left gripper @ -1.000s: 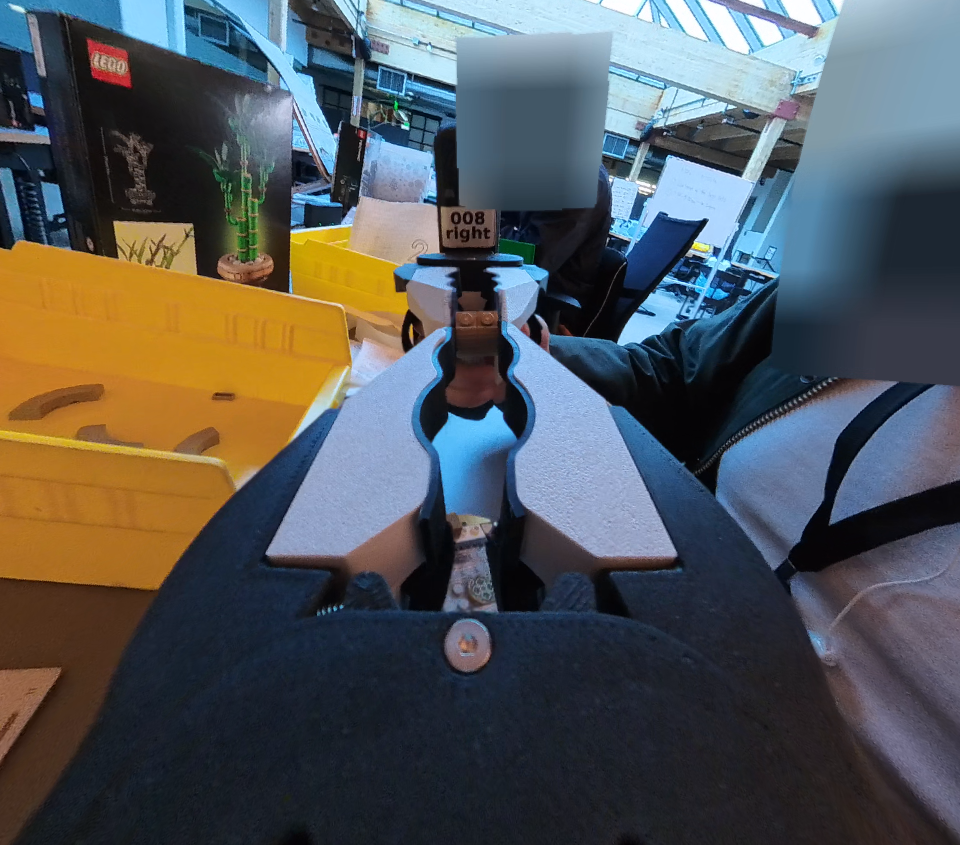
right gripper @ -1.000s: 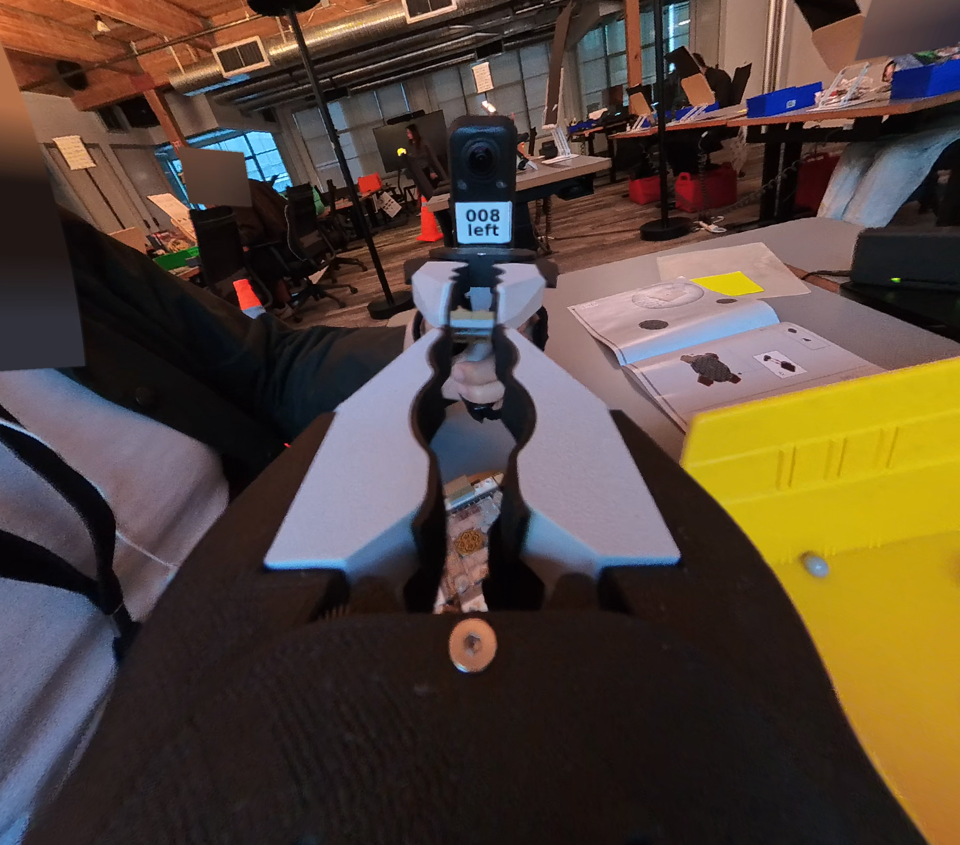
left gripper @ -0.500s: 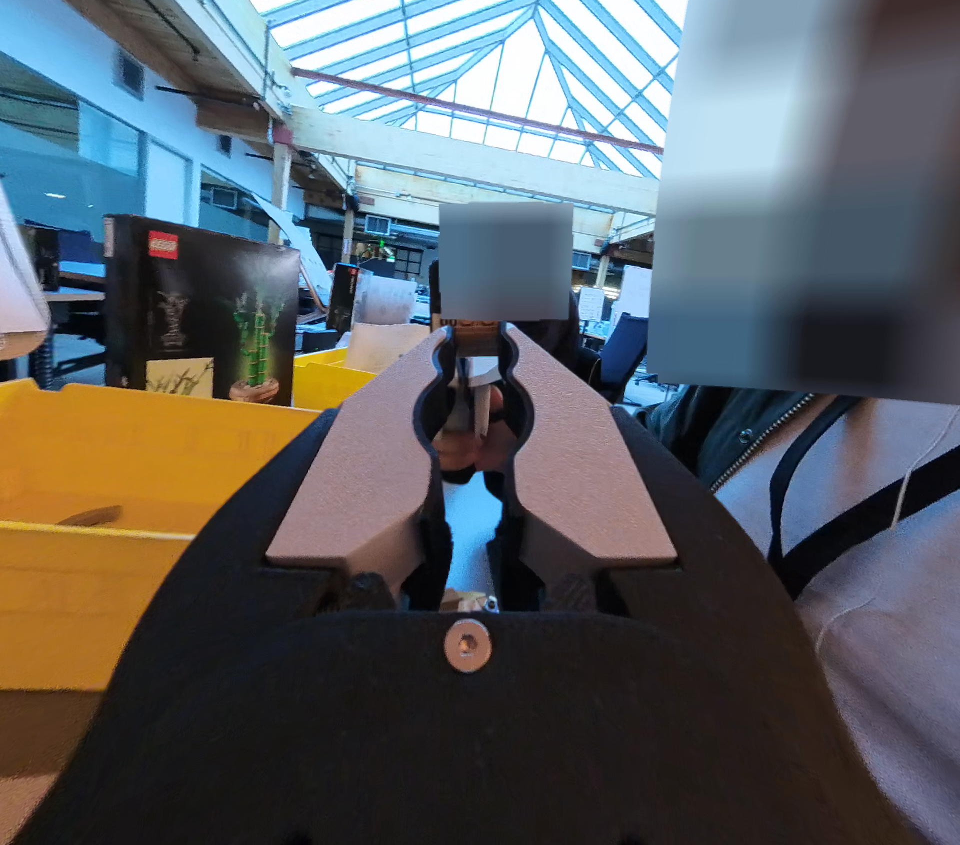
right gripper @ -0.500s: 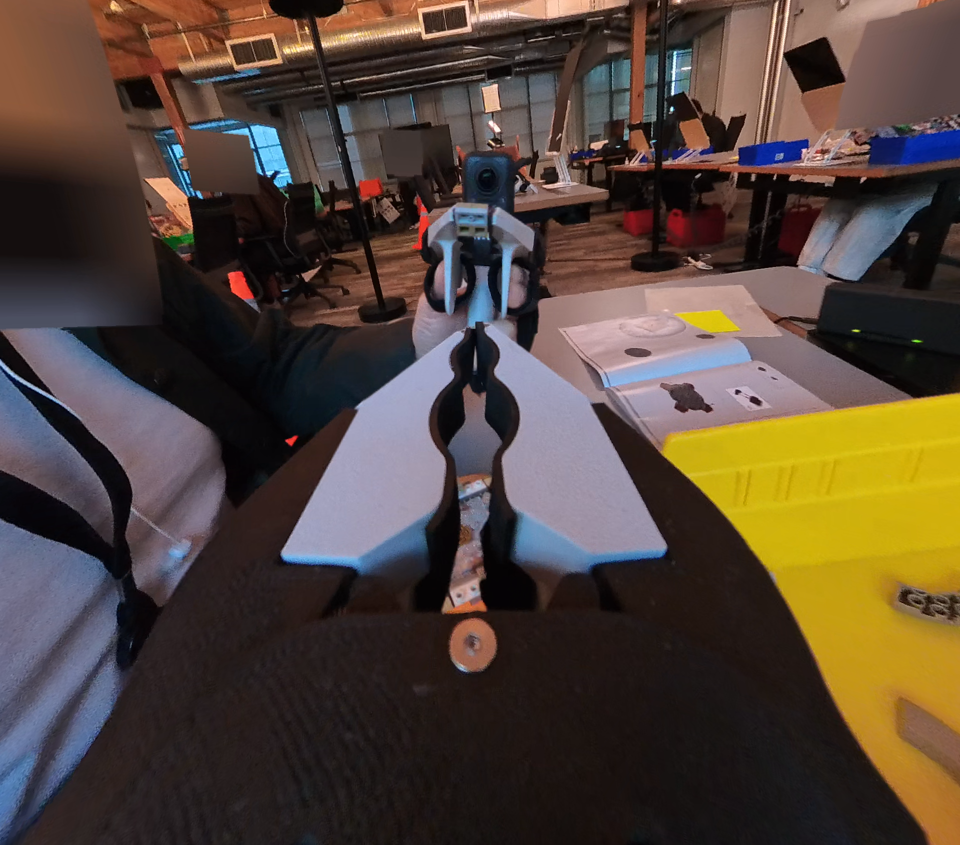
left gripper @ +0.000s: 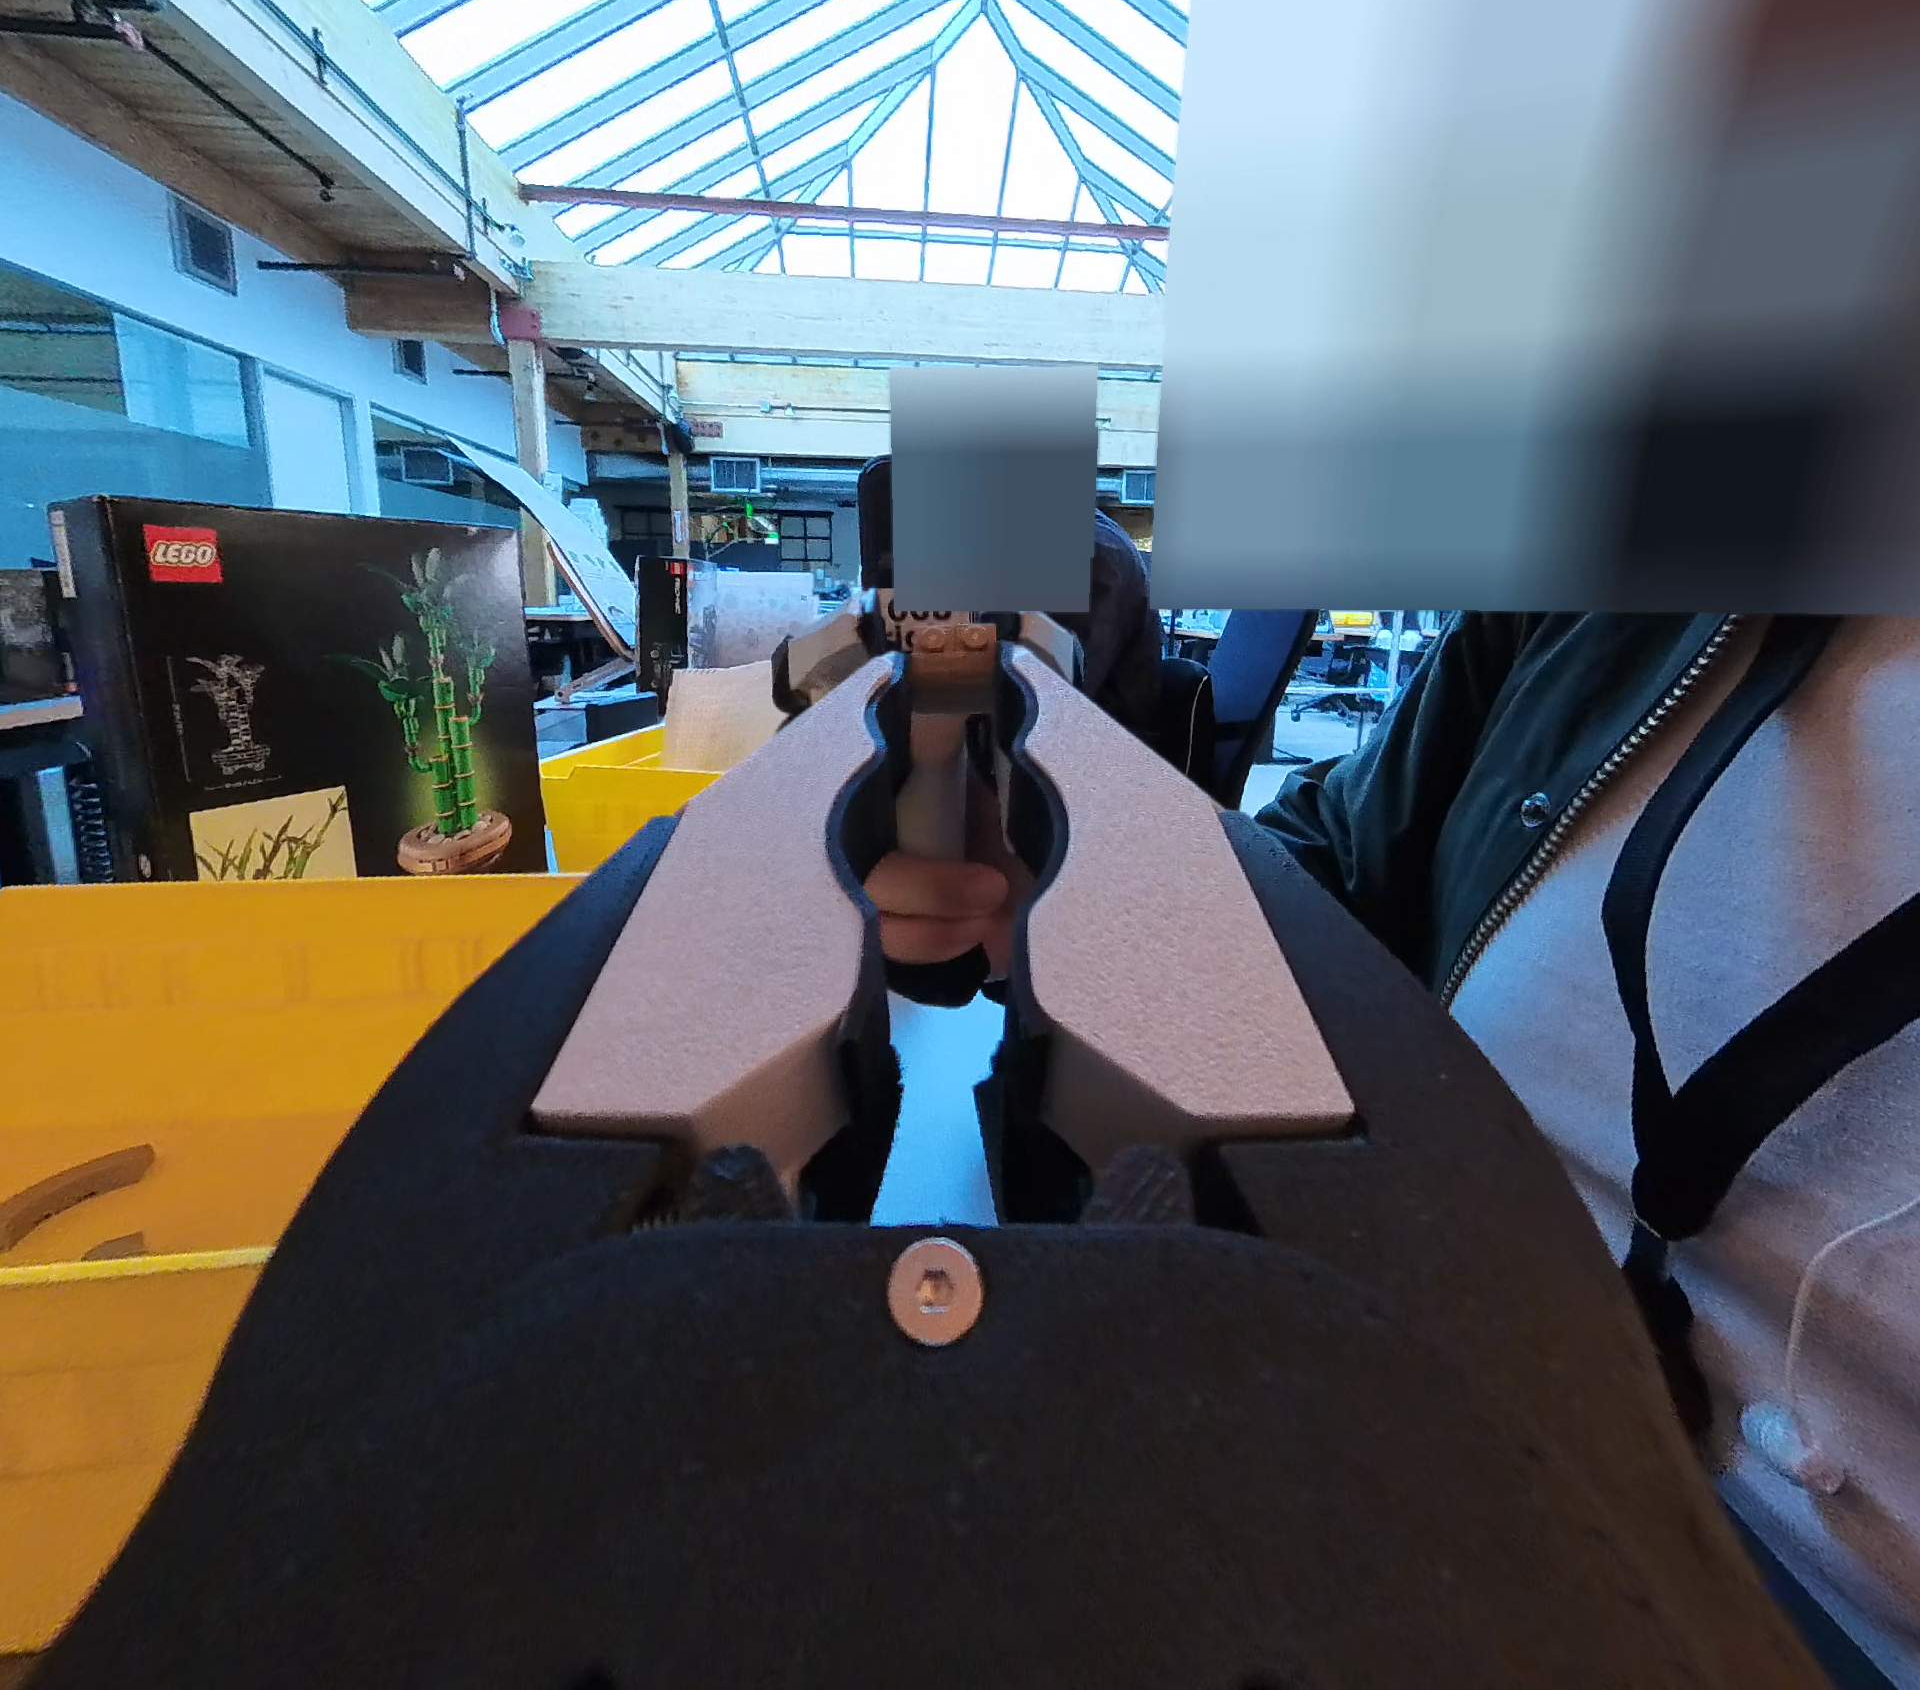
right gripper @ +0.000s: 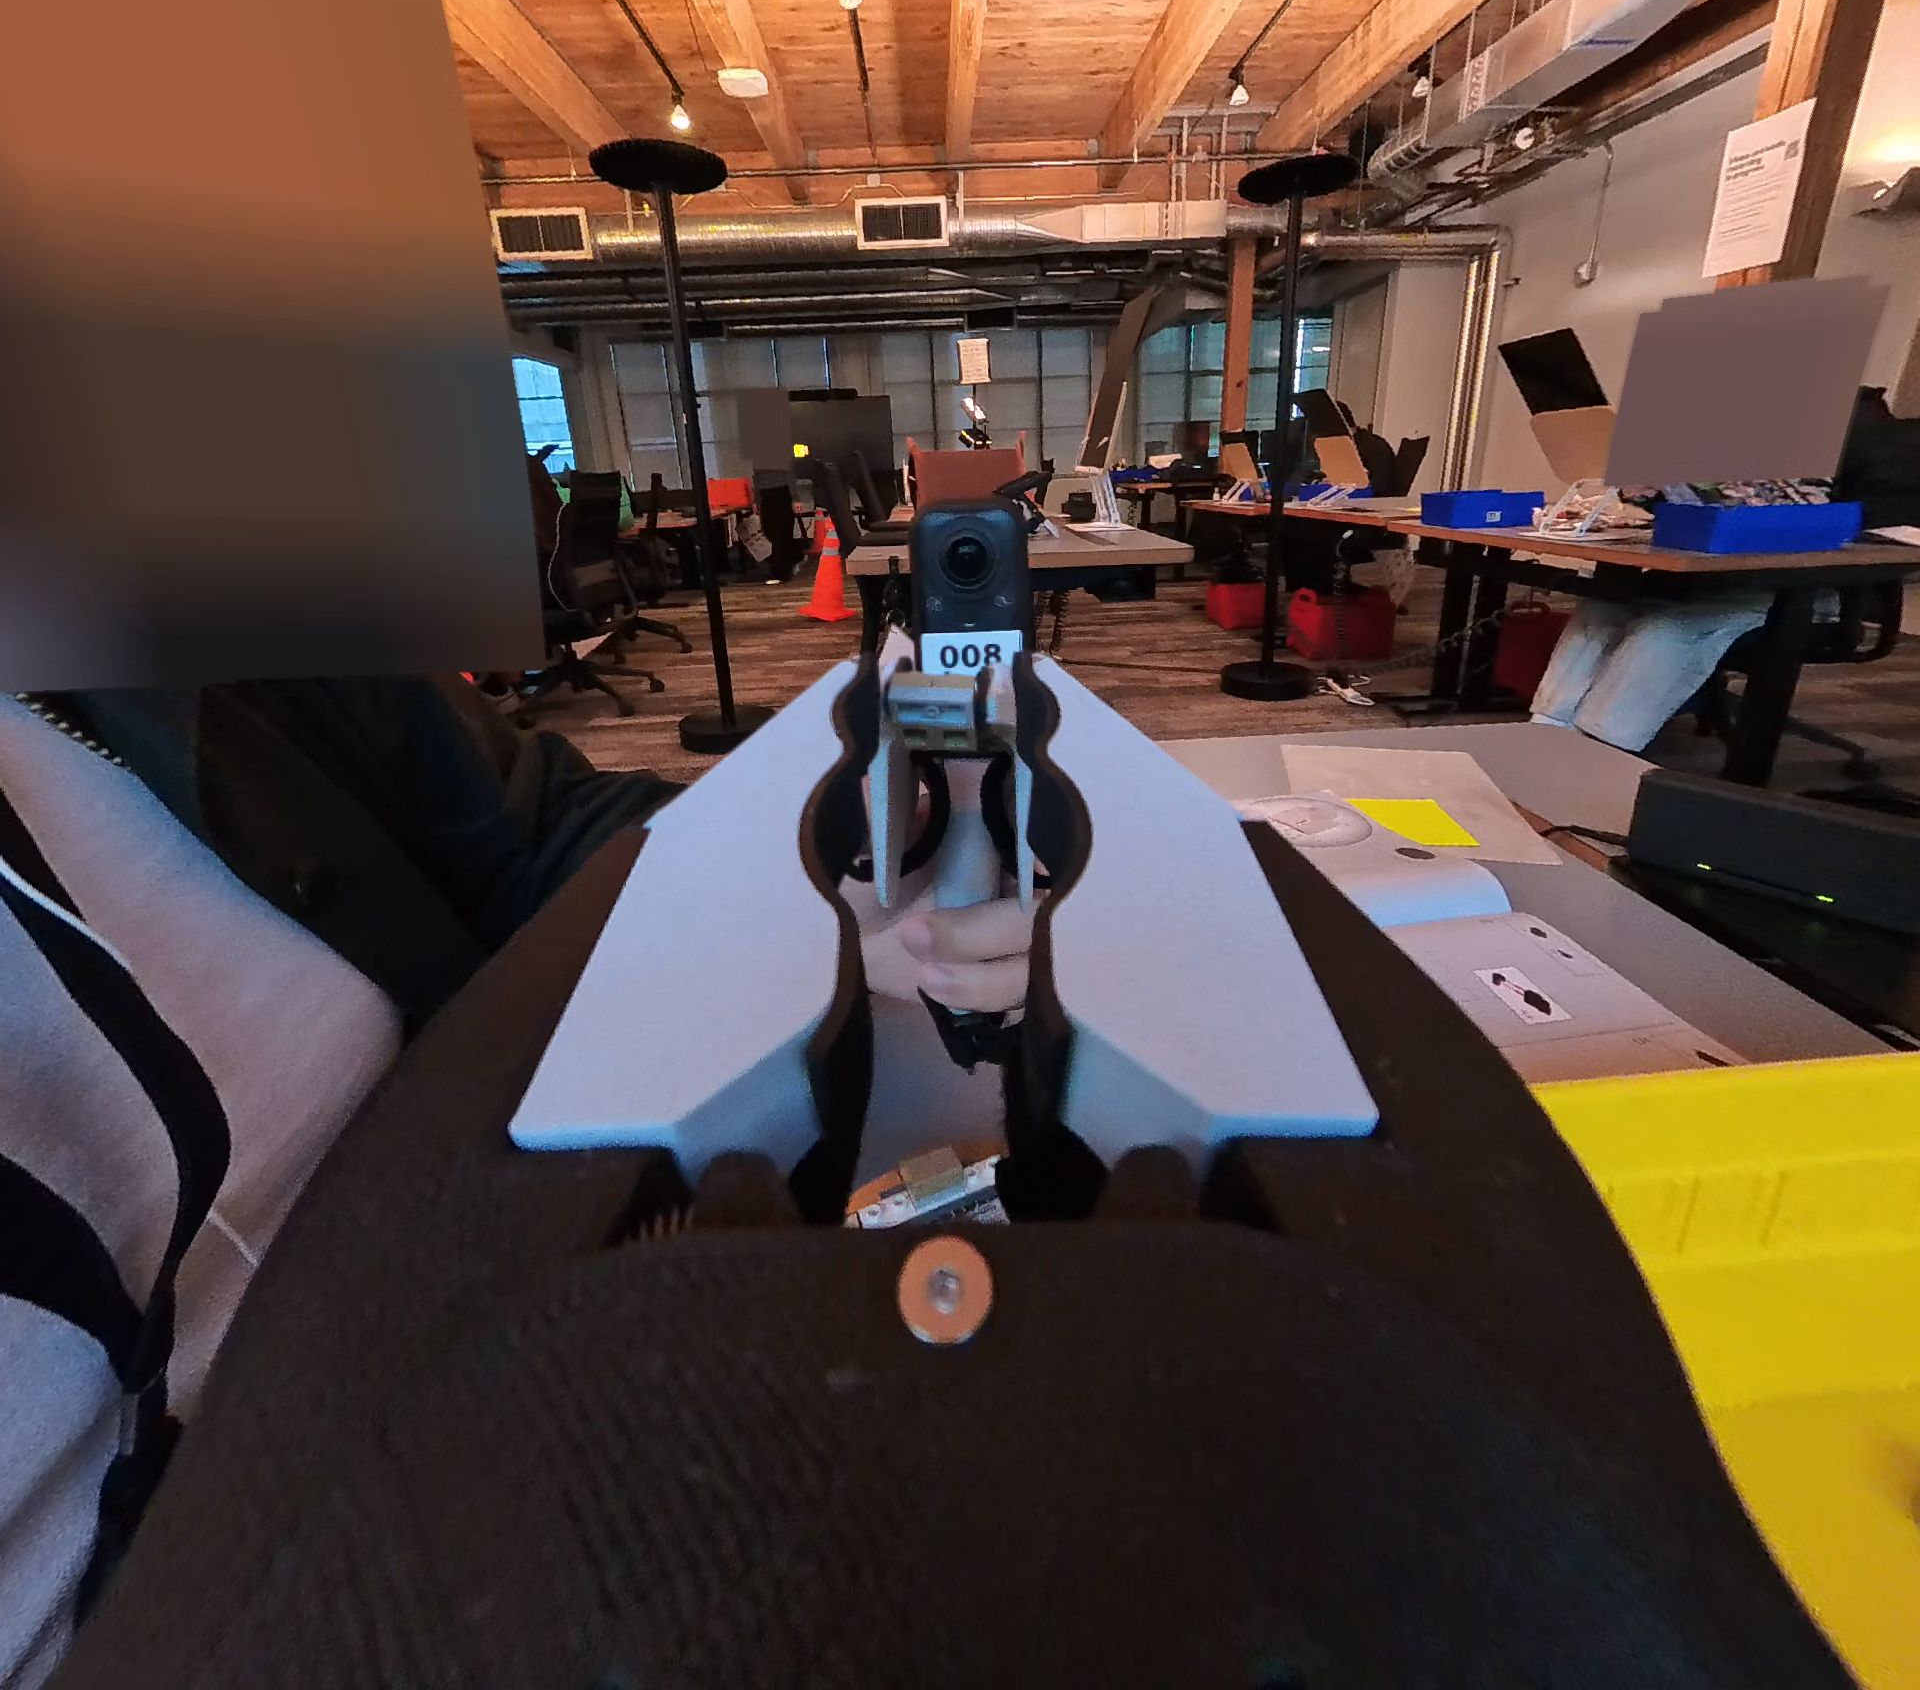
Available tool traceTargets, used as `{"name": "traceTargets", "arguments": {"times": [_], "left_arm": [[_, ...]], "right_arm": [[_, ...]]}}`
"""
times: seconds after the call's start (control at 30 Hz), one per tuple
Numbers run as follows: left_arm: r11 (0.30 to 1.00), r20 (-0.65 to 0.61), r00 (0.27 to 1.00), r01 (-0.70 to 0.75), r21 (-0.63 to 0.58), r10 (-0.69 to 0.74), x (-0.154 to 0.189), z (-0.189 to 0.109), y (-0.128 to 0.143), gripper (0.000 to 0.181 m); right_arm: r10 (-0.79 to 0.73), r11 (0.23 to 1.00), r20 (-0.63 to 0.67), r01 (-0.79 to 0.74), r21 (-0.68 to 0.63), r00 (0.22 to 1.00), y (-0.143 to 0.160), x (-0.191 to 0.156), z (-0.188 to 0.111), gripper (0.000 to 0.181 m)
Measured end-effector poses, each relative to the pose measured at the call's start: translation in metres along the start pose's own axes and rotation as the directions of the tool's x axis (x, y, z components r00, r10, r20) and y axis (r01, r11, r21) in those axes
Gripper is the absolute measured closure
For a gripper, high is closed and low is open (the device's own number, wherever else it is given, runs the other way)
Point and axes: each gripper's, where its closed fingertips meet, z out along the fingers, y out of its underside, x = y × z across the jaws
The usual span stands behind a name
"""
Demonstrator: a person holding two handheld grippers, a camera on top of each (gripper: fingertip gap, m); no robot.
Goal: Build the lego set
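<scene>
Both grippers are held up in the air, tip to tip, facing each other. My left gripper (left gripper: 951, 666) is shut on a small tan brick (left gripper: 951, 641) with two studs on top. In the right wrist view the same brick (right gripper: 935, 710) sits just at my right gripper's (right gripper: 943, 684) tips. The right gripper's fingers stand apart, wider than the brick, on either side of it and of the left fingertips. I cannot tell whether they touch it. A hand (right gripper: 966, 944) holds the left gripper's handle below.
A yellow bin (left gripper: 260, 1017) with curved brown pieces (left gripper: 73, 1183) stands on the left, the set's black box (left gripper: 301, 695) behind it. Another yellow bin (right gripper: 1766, 1277) and an open instruction booklet (right gripper: 1507, 944) lie on the grey table. A part-built assembly (right gripper: 930, 1178) lies below. The person's torso is close. The tips of both grippers are at nearly the same place.
Half a second ago the grippers were apart, the left tilted up with the brick and the right shut. Now their tips have come together and the right fingers have parted.
</scene>
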Motion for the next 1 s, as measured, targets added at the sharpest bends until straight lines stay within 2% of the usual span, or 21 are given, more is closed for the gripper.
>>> {"name": "traceTargets", "arguments": {"times": [0.17, 0.5, 0.63, 0.77, 0.87, 0.9, 1.0], "left_arm": [[1.000, 0.020, 1.000, -0.017, 0.018, 0.016, 0.001, 0.001, -0.003, 0.168], [0.998, 0.050, 0.998, -0.031, 0.057, 0.028, 0.000, 0.001, -0.009, 0.168], [0.998, 0.061, 0.998, -0.027, 0.050, 0.024, -0.002, 0.001, -0.007, 0.168], [0.998, 0.057, 0.998, -0.012, 0.056, 0.009, -0.002, 0.002, -0.006, 0.168], [0.999, 0.054, 0.998, 0.024, 0.041, -0.026, -0.004, 0.001, -0.004, 0.166], [0.999, 0.058, 0.998, 0.036, 0.030, -0.038, -0.005, 0.001, -0.003, 0.156], [0.999, 0.053, 0.998, 0.021, -0.025, -0.019, -0.004, -0.001, 0.001, 0.165]], "right_arm": [[0.006, 1.000, 0.020, -0.006, 0.009, 1.000, -0.001, -0.004, 0.000, 0.168], [-0.015, 0.999, -0.004, 0.015, 0.042, 1.000, -0.004, -0.004, 0.000, 0.168], [0.022, 0.998, -0.004, -0.022, 0.059, 1.000, -0.005, -0.003, 0.001, 0.163], [0.035, 0.998, -0.008, -0.035, 0.060, 0.999, -0.004, -0.001, 0.000, 0.168], [0.059, 0.997, 0.003, -0.059, 0.046, 0.998, -0.002, 0.000, -0.001, 0.168], [0.068, 0.997, 0.015, -0.068, 0.038, 0.998, -0.002, 0.000, -0.001, 0.168], [0.096, 0.995, 0.032, -0.097, 0.013, 0.995, 0.000, 0.000, -0.003, 0.168]]}}
